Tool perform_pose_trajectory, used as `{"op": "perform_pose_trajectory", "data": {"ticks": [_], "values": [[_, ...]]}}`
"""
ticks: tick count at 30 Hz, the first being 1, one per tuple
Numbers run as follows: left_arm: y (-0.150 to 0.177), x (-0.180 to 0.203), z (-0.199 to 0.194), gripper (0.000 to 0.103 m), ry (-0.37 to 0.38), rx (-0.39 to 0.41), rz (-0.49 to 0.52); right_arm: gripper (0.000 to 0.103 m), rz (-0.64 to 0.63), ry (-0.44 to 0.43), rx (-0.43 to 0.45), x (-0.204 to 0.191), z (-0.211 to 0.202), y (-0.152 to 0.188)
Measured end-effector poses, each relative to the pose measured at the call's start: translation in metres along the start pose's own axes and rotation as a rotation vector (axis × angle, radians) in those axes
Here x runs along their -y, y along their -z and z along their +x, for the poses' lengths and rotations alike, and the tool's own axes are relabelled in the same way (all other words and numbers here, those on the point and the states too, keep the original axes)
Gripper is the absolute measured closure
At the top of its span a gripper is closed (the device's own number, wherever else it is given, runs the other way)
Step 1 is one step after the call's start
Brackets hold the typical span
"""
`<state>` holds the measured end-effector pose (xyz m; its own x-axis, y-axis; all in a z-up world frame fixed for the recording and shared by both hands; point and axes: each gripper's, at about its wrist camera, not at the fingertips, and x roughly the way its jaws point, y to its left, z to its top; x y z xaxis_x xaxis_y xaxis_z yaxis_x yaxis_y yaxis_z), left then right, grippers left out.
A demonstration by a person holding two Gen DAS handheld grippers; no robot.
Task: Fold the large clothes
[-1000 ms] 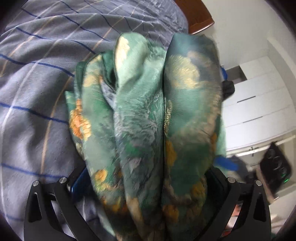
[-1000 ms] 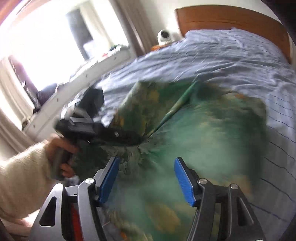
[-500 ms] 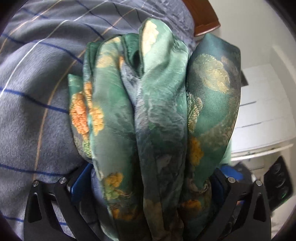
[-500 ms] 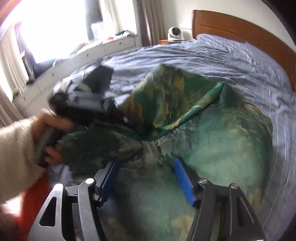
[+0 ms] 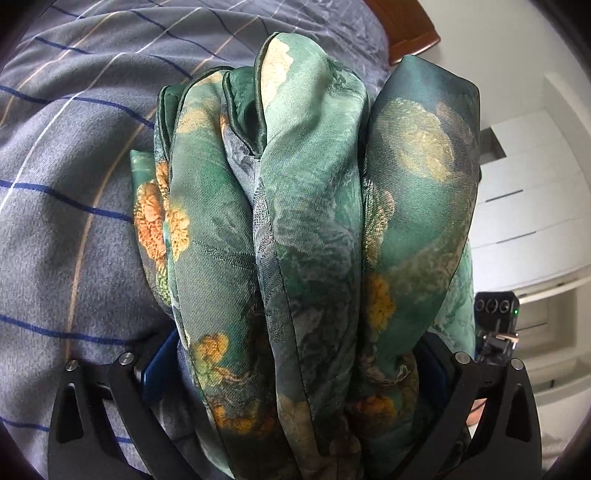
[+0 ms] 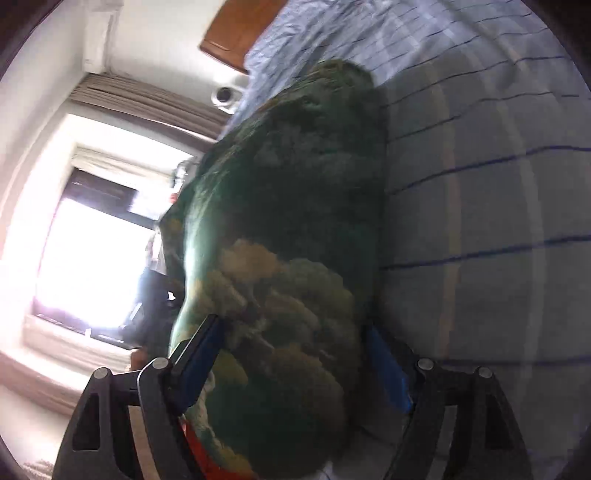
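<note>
A large green silky garment (image 5: 306,229) with orange and gold flower prints is bunched in thick folds between the fingers of my left gripper (image 5: 295,369), which is shut on it over the grey striped bed (image 5: 66,206). In the right wrist view the same garment (image 6: 288,258) fills the space between the blue pads of my right gripper (image 6: 299,354), whose jaws stand wide around the bundle. That view is rolled sideways and blurred. I cannot tell whether the pads press on the cloth.
The bedspread (image 6: 480,184) has blue and tan lines. A wooden headboard (image 5: 410,26) is at the far end. White drawers (image 5: 528,206) stand to the right. A bright window (image 6: 92,240) and a small white camera (image 6: 225,96) show in the right wrist view.
The right gripper has rolled sideways and moved in around the garment bundle. The left gripper keeps its hold, and the bundle has shifted slightly upward in its view.
</note>
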<state>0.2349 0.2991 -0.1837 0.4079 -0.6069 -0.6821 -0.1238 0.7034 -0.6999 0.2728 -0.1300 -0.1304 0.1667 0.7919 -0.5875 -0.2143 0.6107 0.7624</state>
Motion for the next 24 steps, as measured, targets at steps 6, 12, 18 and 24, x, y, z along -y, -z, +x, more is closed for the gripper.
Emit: {"op": "perform_pose_trajectory", "data": {"ticks": [6, 12, 18, 24], "values": [[-0.013, 0.015, 0.017, 0.000, 0.022, 0.030, -0.021, 0.010, -0.015, -0.035, -0.043, 0.005, 0.040, -0.021], [0.007, 0.032, -0.003, 0.044, 0.052, 0.105, 0.025, 0.035, -0.156, 0.031, -0.016, -0.029, 0.036, -0.021], [0.026, 0.073, -0.038, 0.048, 0.045, 0.179, 0.093, 0.036, -0.313, 0.000, 0.058, -0.083, 0.017, -0.024], [-0.001, 0.126, -0.074, 0.048, 0.074, 0.283, 0.181, 0.036, -0.391, -0.084, 0.147, -0.119, -0.008, -0.061]]}}
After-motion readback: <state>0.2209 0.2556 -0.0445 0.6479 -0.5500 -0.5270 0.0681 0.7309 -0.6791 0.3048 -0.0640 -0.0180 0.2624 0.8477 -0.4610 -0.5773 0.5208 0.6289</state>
